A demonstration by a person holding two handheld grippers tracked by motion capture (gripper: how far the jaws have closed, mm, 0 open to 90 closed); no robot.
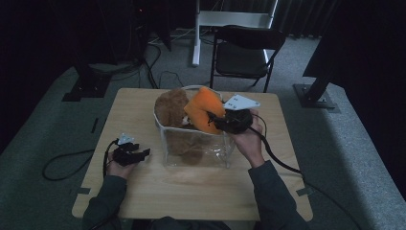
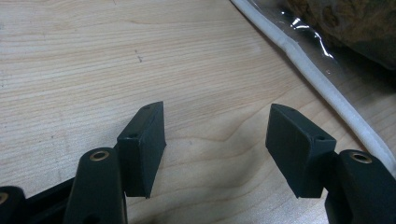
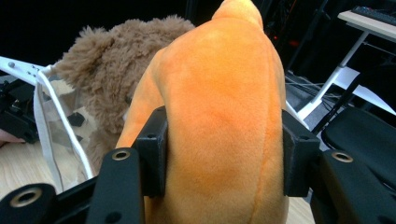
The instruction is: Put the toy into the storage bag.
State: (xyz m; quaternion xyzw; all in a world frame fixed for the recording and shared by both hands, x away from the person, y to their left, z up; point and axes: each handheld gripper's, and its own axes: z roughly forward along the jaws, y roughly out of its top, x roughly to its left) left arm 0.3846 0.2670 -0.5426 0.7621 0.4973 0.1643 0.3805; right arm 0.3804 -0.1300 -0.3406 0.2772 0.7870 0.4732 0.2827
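An orange plush toy hangs over the open top of a clear plastic bag with a white rim. My right gripper is shut on the toy, its pads pressing into both sides. A brown furry teddy bear sits inside the bag, just left of the orange toy. My left gripper rests low over the wooden table to the left of the bag, open with only bare wood between its jaws.
A black folding chair and a white stand are on the carpet beyond the table's far edge. Cables lie on the floor at the left. Dark stand bases flank the table at both far corners.
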